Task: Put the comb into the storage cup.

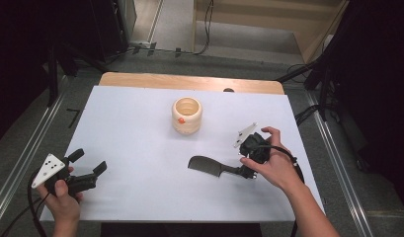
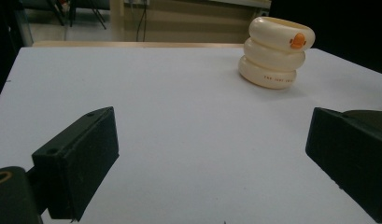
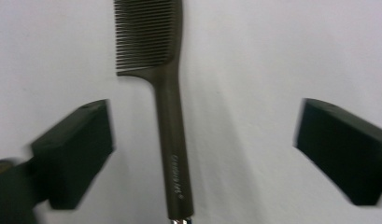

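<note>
Comb [image 3: 167, 126]: lies flat on white bench [image 1: 140, 148], between the wide-apart jaws of right claw [image 3: 202, 149], untouched.
Left claw [image 2: 212, 154]: gaping, empty.
Advice: lift straight clear, avoid nudging handle.

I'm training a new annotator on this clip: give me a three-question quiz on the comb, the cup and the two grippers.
1. True or false: the right gripper is clamped on the comb.
2. Which thing stands farther from the person: A) the cream cup or B) the comb?
3. Fill in: the comb lies ____ on the white table.

Key:
1. False: the jaws stand wide open on either side of the handle, not touching it.
2. A.
3. Flat, with its teeth end pointing away from the right gripper. The left gripper is open too, with nothing in it.
</note>
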A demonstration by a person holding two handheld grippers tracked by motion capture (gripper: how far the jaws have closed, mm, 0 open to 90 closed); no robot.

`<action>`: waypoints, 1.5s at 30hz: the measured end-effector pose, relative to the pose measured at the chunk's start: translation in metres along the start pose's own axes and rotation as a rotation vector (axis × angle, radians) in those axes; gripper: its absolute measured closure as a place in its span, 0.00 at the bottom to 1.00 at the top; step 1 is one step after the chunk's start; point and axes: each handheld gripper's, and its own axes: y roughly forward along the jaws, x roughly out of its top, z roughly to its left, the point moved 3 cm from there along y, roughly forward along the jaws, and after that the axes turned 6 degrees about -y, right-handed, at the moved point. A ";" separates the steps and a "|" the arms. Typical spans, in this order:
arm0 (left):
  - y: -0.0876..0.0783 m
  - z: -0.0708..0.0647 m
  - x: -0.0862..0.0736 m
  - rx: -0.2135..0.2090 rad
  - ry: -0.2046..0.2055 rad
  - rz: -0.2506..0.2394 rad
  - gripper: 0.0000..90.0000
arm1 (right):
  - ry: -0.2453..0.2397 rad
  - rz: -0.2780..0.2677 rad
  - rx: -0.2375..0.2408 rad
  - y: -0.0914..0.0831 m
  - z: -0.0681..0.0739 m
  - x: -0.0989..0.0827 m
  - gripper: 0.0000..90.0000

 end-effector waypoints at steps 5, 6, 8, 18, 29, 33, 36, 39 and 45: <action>0.000 0.000 0.000 0.000 0.001 0.000 0.03 | -0.032 0.047 0.030 0.019 0.007 0.005 0.00; 0.000 0.001 0.000 0.001 0.001 0.001 0.03 | -0.042 0.056 0.036 0.022 0.007 0.006 0.00; 0.000 0.001 0.000 0.001 0.001 0.001 0.03 | -0.040 0.078 0.030 0.024 0.009 0.007 0.00; 0.000 0.000 0.000 0.001 0.001 0.001 0.03 | -0.061 0.116 0.039 0.038 0.012 0.012 0.51; 0.000 0.000 0.000 0.002 0.000 0.002 0.03 | -0.063 0.130 0.080 0.044 0.011 0.008 0.78; 0.000 0.000 0.000 0.003 0.003 0.004 0.03 | -0.063 0.127 0.069 0.044 0.012 0.007 0.79; 0.000 0.000 0.000 0.003 0.003 0.004 0.03 | -0.057 0.109 0.065 0.043 0.012 0.006 0.79; 0.001 0.000 0.000 0.003 0.003 0.005 0.03 | -0.052 0.092 0.058 0.042 0.011 0.004 0.79; 0.001 0.000 0.000 0.004 0.006 0.007 0.03 | -0.027 0.047 0.053 0.039 0.011 0.001 0.79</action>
